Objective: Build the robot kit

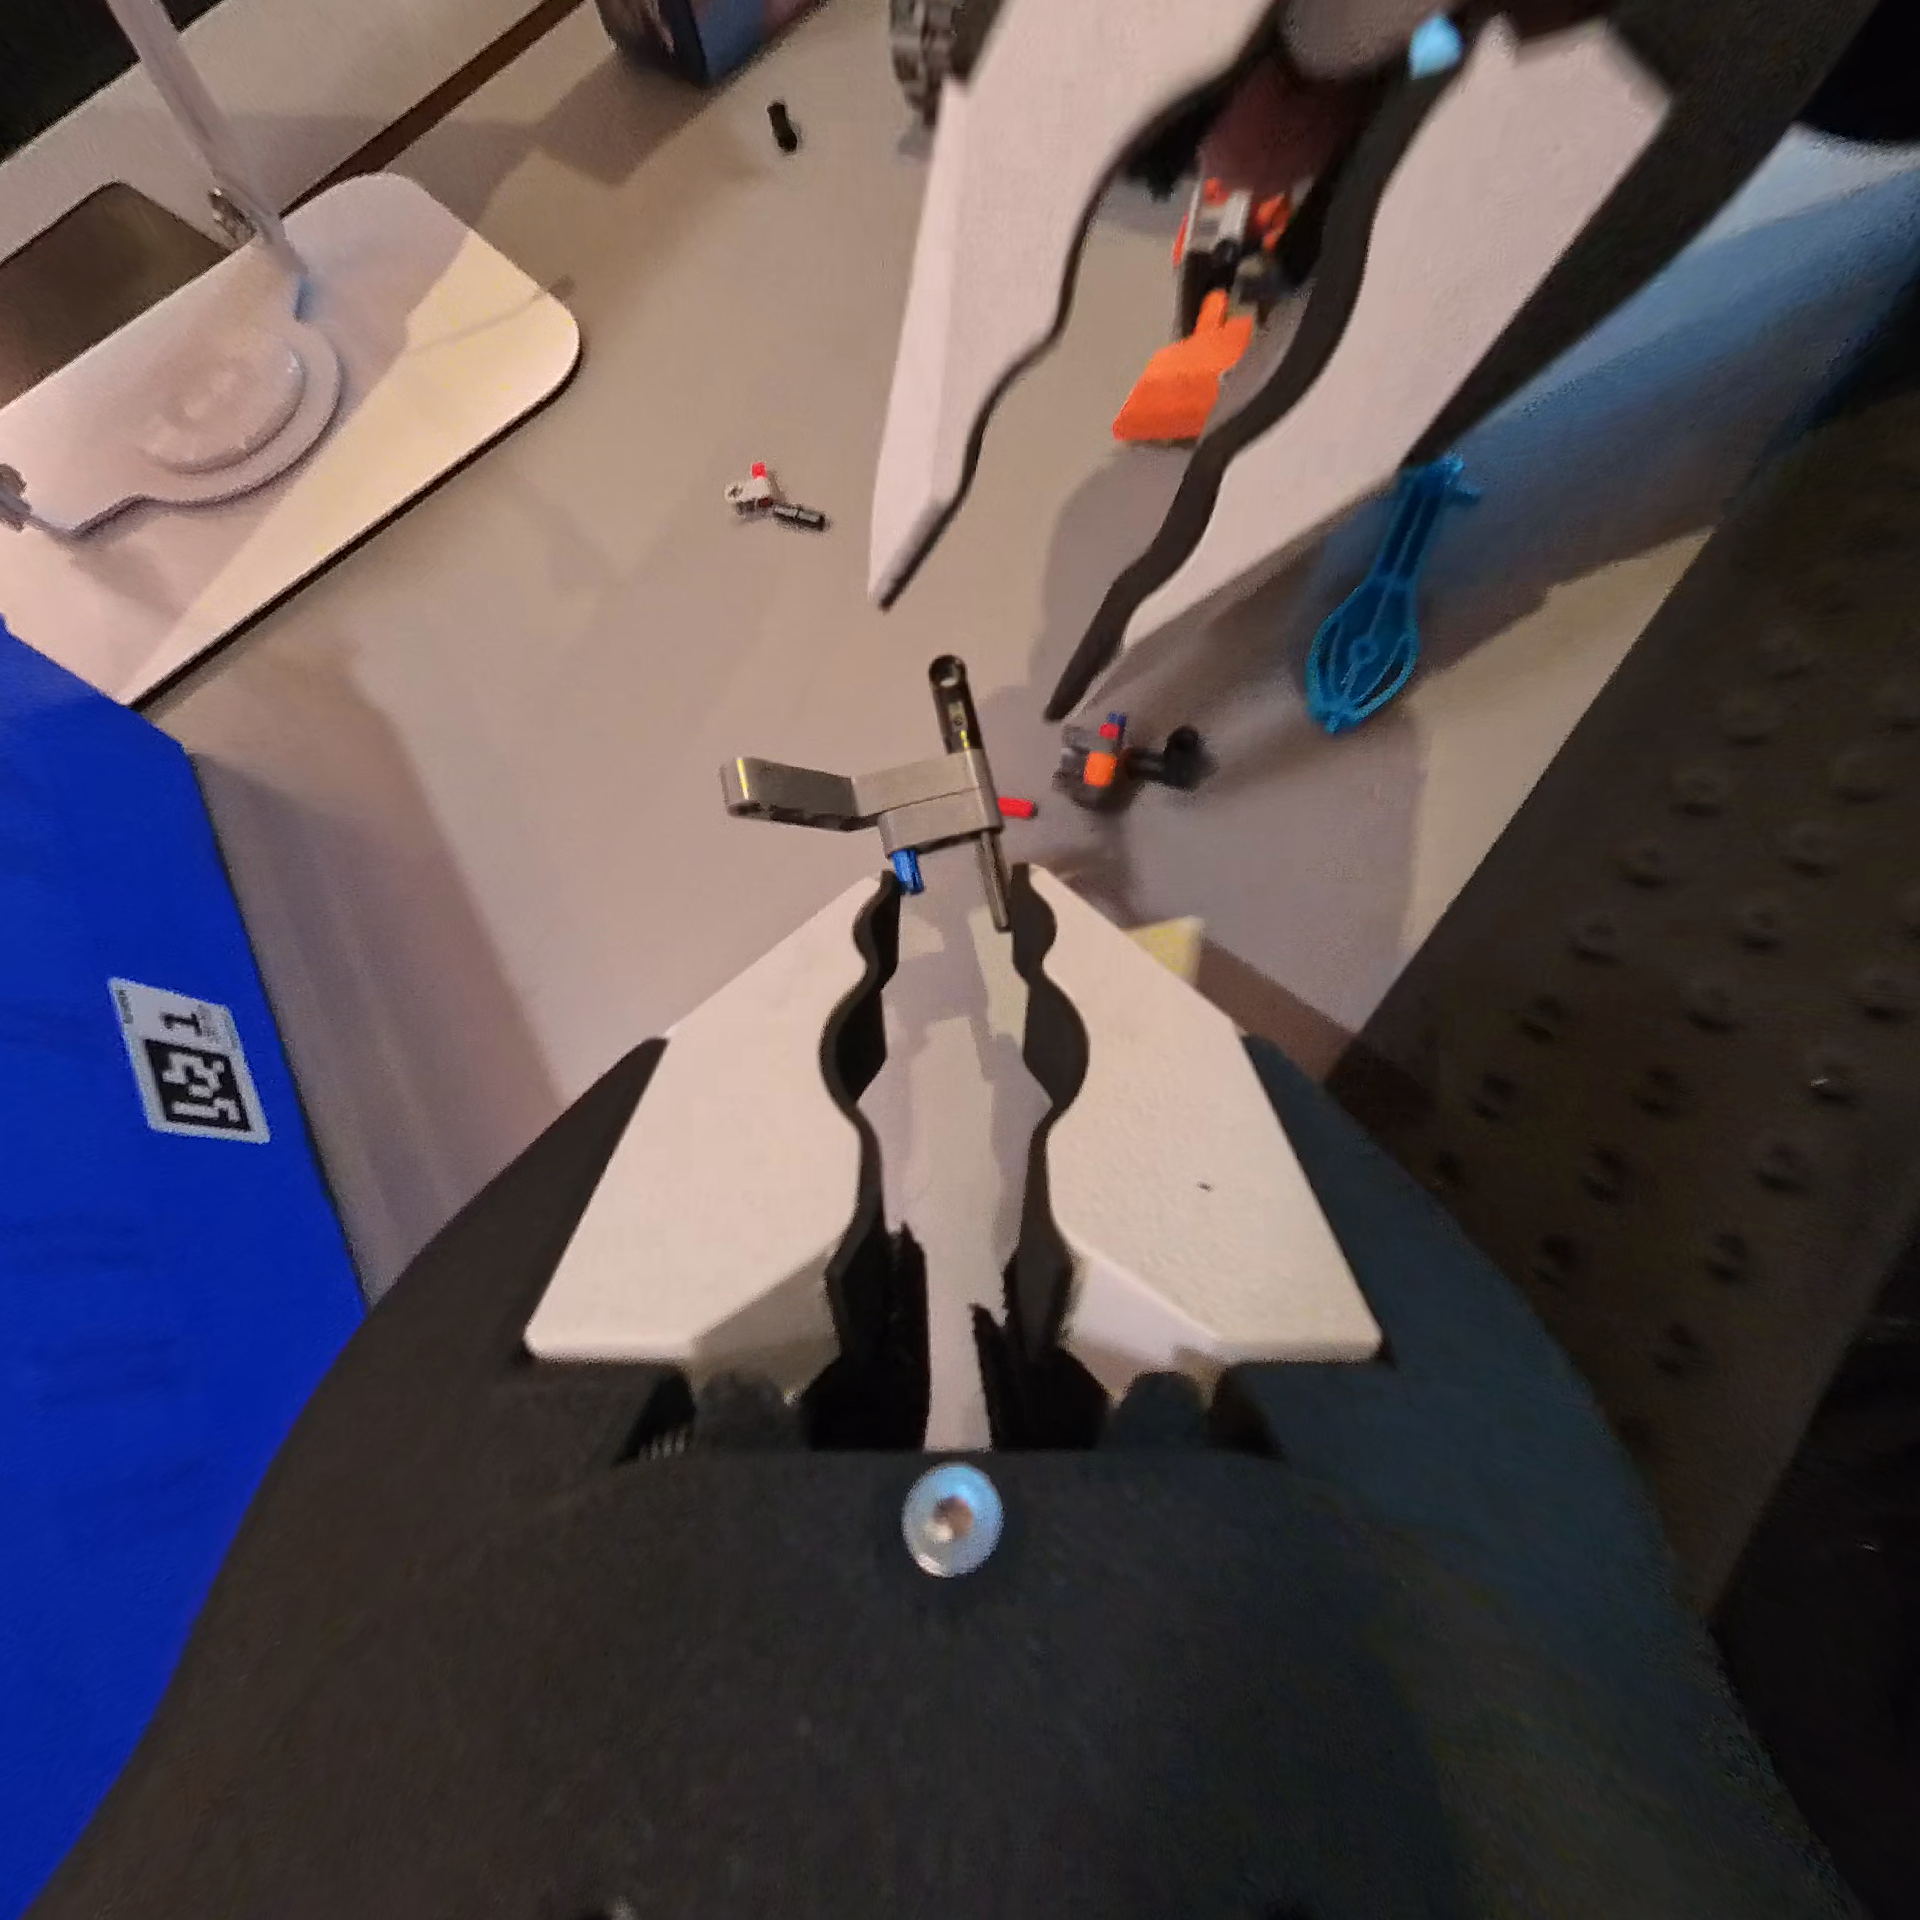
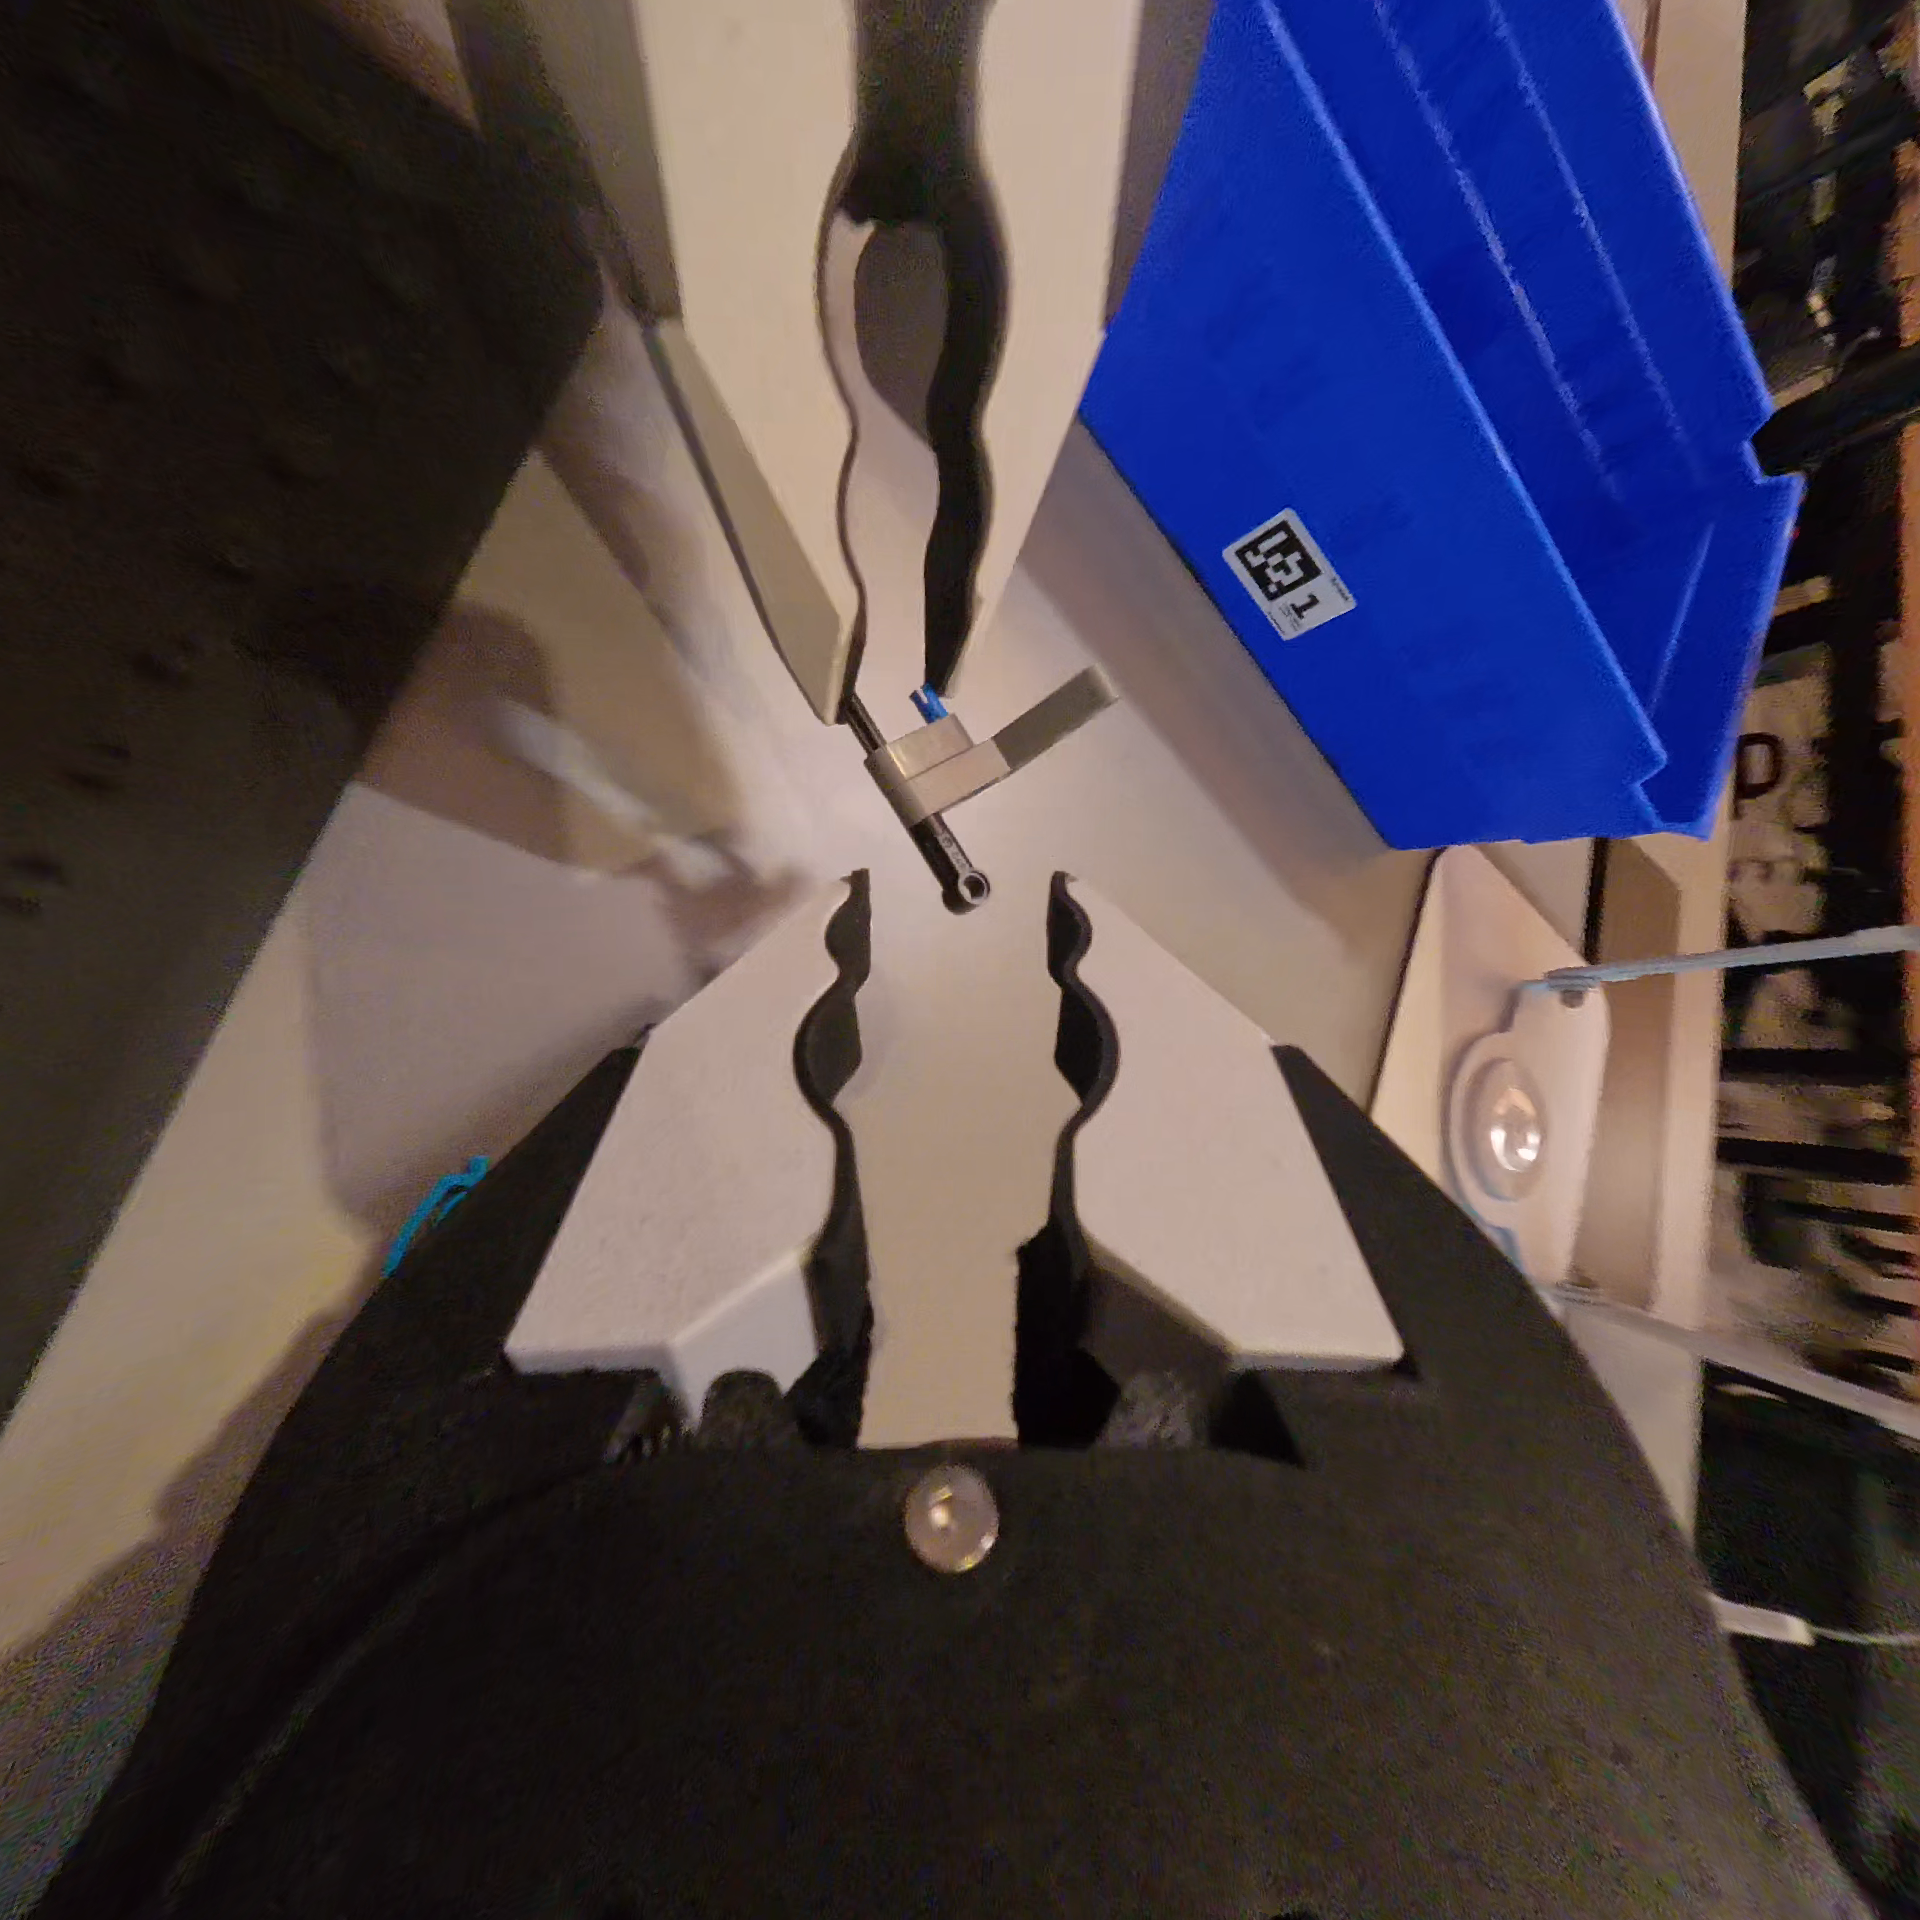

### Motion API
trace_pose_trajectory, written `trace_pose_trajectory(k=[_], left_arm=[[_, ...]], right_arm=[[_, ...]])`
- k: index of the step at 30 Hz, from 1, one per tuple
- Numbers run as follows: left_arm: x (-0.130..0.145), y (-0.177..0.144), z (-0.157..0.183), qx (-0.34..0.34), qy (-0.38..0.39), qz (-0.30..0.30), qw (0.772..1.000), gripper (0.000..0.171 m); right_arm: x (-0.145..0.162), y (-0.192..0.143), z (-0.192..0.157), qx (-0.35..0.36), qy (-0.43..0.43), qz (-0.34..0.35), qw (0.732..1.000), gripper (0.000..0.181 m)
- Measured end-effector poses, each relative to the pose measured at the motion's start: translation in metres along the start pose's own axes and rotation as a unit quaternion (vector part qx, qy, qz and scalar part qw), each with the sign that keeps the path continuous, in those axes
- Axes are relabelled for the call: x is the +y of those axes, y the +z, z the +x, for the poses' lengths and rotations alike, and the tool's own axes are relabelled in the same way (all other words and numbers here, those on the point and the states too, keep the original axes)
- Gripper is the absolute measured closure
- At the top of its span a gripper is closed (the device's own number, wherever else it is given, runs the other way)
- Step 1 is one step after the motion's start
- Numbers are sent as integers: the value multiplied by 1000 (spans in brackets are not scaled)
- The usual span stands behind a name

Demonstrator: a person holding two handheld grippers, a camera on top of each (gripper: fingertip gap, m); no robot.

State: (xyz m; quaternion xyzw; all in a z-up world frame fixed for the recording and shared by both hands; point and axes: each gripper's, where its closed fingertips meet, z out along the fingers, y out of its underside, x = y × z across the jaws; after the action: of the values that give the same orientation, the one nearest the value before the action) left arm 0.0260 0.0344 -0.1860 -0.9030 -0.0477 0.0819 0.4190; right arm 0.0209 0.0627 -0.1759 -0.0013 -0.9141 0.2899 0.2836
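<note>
Left hand-held gripper (image 1: 956, 883): nearly closed, grey bracket assembly (image 1: 914, 800) pinched by black axle and blue pin, apparently. Right hand-held gripper (image 2: 956, 883): parted, empty, axle tip at 12 o'clock. Risk: slender grip, assembly pivoted or dropped onto table (image 1: 582, 623) if nudged.

Each gripper has a matte black, rough-textured body that widens toward the camera into a rounded housing. 1 silver round-head screw with a hex recess sits on the centre line of each housing. 2 fingers project forward from each body. Each finger is a white, flat-faced wedge tapering to a narrow tip. The inner edge of each finger carries a black lining with a wavy, scalloped profile. Black recesses and ribbed black parts show at the finger roots.

Left gripper (image 1: 954, 878); right gripper (image 2: 956, 881). Both units share the same colours and form.
</note>
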Motion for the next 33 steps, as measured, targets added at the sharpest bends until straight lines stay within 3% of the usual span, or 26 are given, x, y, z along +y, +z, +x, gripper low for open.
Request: trace_pose_trajectory(k=[4, 9, 21, 27, 33], left_arm=[[-15, -5, 6, 42, -38, 41, 998, 152], [-19, -6, 3, 44, -54, 54, 996, 152], [-52, -35, -2, 76, -75, 173, 979, 146], [-71, -61, -7, 103, -97, 264, 954, 139], [-86, -77, -19, 179, -172, 352, 902, 140]], right_arm=[[0, 4, 0, 34, -57, -17, 998, 169], [-3, 2, 2, 44, -56, 2, 997, 172], [-22, -15, 11, 36, 2, 84, 996, 177], [-34, -35, 25, 32, 61, 168, 983, 177], [-54, -62, 27, -8, 103, 282, 954, 176]])
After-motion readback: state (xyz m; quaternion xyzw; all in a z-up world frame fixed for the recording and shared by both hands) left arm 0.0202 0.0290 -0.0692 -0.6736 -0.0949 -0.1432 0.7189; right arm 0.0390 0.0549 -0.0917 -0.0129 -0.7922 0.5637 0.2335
